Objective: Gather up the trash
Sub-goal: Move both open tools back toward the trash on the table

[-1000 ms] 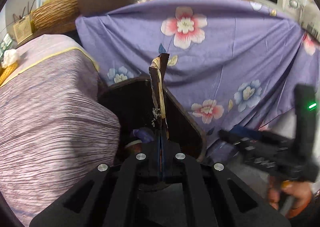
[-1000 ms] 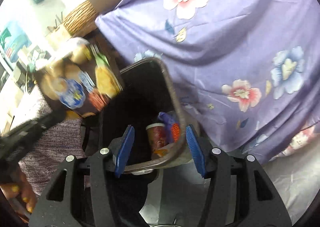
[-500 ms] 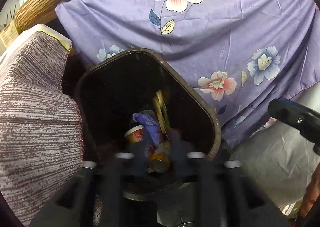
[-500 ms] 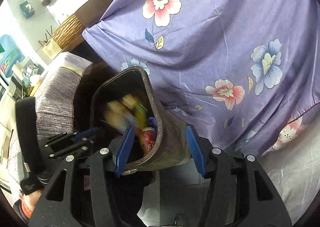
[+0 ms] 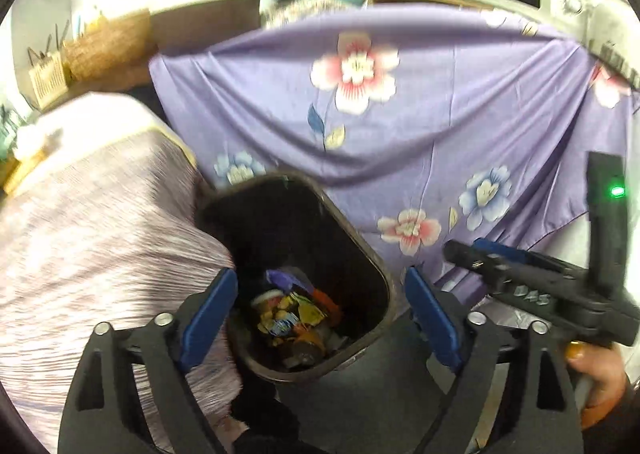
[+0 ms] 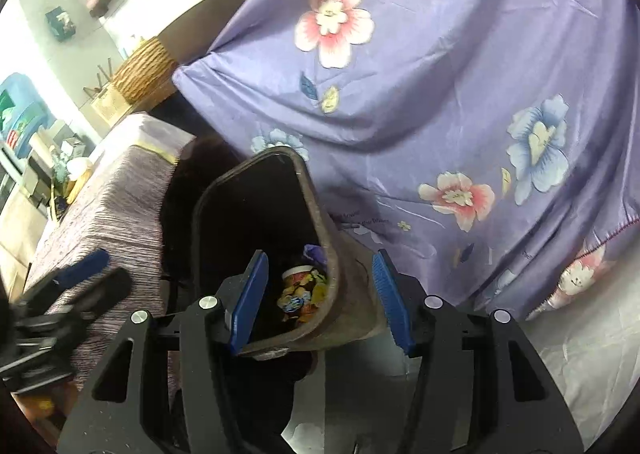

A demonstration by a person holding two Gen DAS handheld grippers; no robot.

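Left claw (image 5: 320,318): jaws wide, just opened, nothing between them, above the bin (image 5: 360,254). Wrapper (image 5: 294,316) lies inside the bin on other trash. Right claw (image 6: 320,294): jaws wide, straddling the bin's right wall; contact cannot be told. Purple cloth (image 5: 440,114) hangs on the far side.

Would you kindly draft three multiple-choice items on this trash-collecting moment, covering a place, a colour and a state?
1. Where does the colourful snack wrapper lie?
A. on the striped cover
B. inside the dark bin
C. between the left gripper's pads

2. What is the ground colour of the flowered cloth?
A. purple
B. green
C. yellow

3. How does the left gripper stand?
A. shut on the wrapper
B. shut on the bin's rim
C. open, holding nothing

Answers:
1 B, the wrapper rests on the other trash at the bin's bottom.
2 A, the cloth is purple behind its pink and blue flowers.
3 C, its blue pads stand wide apart, having just opened.
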